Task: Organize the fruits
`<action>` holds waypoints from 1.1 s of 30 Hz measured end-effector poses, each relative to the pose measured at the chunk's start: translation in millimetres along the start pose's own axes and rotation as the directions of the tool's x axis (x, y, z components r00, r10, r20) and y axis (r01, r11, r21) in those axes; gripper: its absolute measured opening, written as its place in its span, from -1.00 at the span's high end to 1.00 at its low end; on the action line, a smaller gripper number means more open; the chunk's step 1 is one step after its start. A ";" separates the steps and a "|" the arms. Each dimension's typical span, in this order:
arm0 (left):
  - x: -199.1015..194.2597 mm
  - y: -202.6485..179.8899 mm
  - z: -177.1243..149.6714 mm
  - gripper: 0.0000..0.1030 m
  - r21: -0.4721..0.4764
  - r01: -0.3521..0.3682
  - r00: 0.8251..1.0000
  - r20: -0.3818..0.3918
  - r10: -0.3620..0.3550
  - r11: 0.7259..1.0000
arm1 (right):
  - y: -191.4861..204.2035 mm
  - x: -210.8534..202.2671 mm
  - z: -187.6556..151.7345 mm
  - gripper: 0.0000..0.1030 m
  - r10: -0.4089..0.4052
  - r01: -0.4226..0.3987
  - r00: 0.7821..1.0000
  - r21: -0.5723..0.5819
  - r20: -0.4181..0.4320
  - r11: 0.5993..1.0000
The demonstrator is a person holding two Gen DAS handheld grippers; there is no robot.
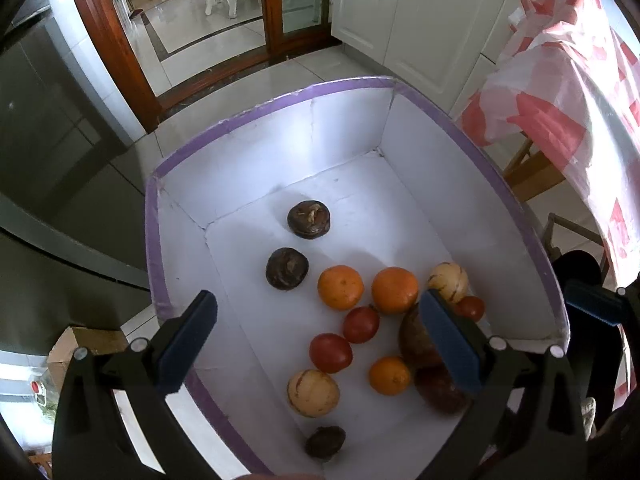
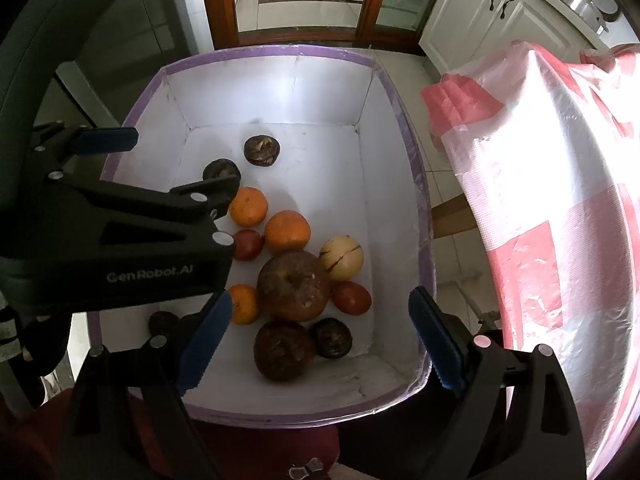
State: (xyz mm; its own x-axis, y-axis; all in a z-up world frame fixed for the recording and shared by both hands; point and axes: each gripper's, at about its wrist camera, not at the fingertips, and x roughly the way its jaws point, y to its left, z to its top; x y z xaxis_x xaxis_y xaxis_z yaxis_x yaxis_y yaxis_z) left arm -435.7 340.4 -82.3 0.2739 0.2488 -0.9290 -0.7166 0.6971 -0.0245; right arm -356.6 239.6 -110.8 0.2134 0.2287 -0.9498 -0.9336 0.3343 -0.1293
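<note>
A white box with a purple rim (image 1: pixel 280 100) (image 2: pixel 280 50) holds loose fruit. Inside lie oranges (image 1: pixel 341 287) (image 2: pixel 287 231), red tomatoes (image 1: pixel 330 353) (image 2: pixel 351 298), pale striped melons (image 1: pixel 313 393) (image 2: pixel 341 258), small dark brown fruits (image 1: pixel 308 219) (image 2: pixel 261 150) and a big brownish apple (image 2: pixel 293 286). My left gripper (image 1: pixel 320 340) (image 2: pixel 160 168) hangs open over the box's left side, holding nothing. My right gripper (image 2: pixel 320 340) stands open above the near end of the box, over a dark round fruit (image 2: pixel 285 351). One right fingertip (image 1: pixel 592 304) shows at the left view's edge.
A red-and-white plastic sheet (image 2: pixel 540 200) (image 1: pixel 560 80) drapes over a wooden frame close to the box's right side. White cabinets (image 1: pixel 400 8) and a wooden door frame (image 2: pixel 216 4) stand behind. A grey appliance (image 1: pixel 48 140) is on the left, a cardboard carton (image 1: pixel 80 344) on the floor.
</note>
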 end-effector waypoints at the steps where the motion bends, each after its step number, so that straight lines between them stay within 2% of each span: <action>1: 0.2 0.2 0.0 -0.97 0.000 0.000 1.000 -0.001 0.000 1.000 | 0.0 1.0 0.4 -0.69 0.001 -0.001 1.000 0.001 0.000 1.000; 33: 3.9 0.1 -0.3 -0.97 -0.005 0.006 1.000 -0.007 -0.006 1.000 | -1.7 4.7 -1.5 -0.69 0.026 -0.026 1.000 0.021 -0.012 0.999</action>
State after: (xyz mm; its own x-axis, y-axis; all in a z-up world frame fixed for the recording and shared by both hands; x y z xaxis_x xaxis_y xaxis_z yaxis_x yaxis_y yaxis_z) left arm -434.9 341.2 -86.0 0.2739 0.2396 -0.9314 -0.7178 0.6955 -0.0322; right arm -354.4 238.8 -115.4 0.1857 0.2265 -0.9561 -0.9325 0.3474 -0.0988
